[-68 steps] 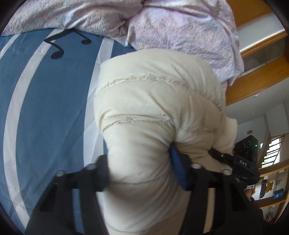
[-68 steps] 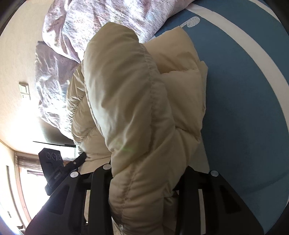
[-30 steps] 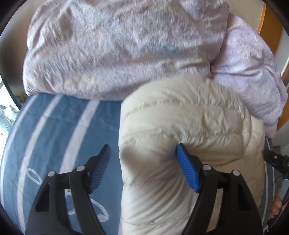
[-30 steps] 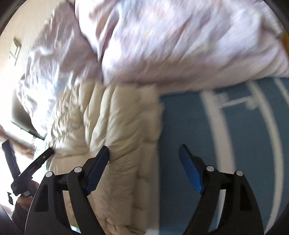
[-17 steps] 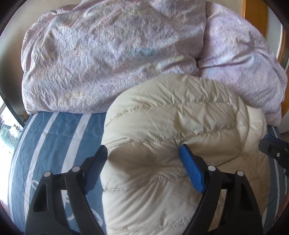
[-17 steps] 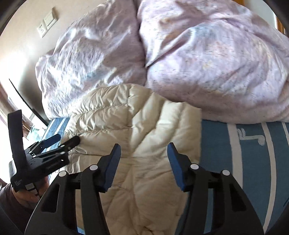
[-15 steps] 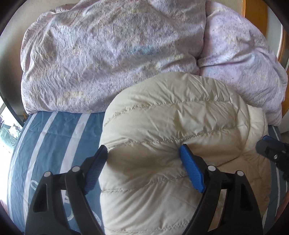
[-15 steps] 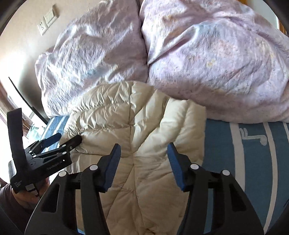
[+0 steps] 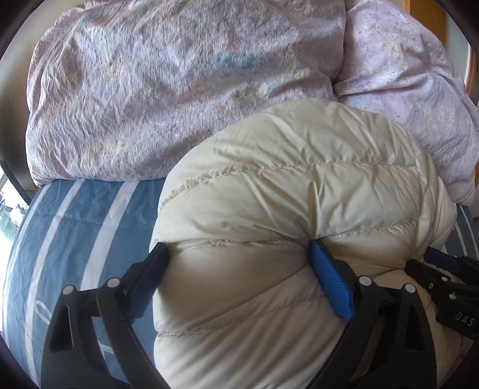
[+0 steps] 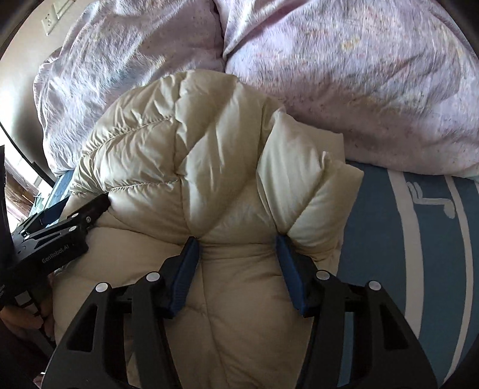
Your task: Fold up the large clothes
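A cream quilted down jacket (image 9: 299, 209) lies bunched on the blue striped bed sheet (image 9: 74, 215), pressed against the lilac duvet. My left gripper (image 9: 239, 254) is open wide, its jaws straddling the jacket's left bulge with the pads pressing into the fabric. My right gripper (image 10: 236, 242) is open, its jaws set around a fold of the jacket (image 10: 194, 155) at its right side. Each gripper shows in the other's view: the right one in the left wrist view (image 9: 449, 287), the left one in the right wrist view (image 10: 60, 227).
A crumpled lilac duvet (image 9: 179, 83) is heaped along the head of the bed, just behind the jacket, and fills the top of the right wrist view (image 10: 359, 74). Blue sheet (image 10: 419, 239) lies to the right of the jacket. A wall socket (image 10: 51, 18) is at upper left.
Both grippers let go of the jacket and opened, leaving it against the duvet. In the last half second both pushed forward into the jacket, which now bulges between their jaws.
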`<state>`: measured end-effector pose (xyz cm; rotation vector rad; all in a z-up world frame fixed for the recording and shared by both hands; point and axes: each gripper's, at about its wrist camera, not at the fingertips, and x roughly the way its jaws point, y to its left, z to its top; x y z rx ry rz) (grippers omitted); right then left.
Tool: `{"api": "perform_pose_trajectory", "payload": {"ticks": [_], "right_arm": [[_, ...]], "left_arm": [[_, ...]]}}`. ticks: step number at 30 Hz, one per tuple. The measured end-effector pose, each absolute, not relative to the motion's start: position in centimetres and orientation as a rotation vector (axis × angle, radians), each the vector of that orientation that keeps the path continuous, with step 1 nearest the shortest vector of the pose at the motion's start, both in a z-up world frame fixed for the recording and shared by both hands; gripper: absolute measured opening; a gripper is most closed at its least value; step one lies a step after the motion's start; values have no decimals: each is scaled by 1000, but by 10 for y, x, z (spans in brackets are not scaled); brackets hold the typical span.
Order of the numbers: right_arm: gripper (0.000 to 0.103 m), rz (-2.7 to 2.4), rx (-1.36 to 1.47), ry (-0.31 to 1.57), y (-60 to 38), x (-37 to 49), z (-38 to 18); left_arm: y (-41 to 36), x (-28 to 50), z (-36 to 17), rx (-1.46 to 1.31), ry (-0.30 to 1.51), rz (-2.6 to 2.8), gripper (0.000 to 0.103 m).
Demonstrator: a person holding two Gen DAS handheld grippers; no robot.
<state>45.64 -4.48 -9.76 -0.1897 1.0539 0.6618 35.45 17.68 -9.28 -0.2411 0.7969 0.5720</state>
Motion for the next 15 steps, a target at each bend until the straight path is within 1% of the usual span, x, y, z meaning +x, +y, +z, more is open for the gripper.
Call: {"api": "perform_pose_trajectory", "payload": {"ticks": [15], "right_arm": [[60,651,-196,959,-37,450,-129]], "left_arm": [[182,358,-107,-261,768,576,99]]}}
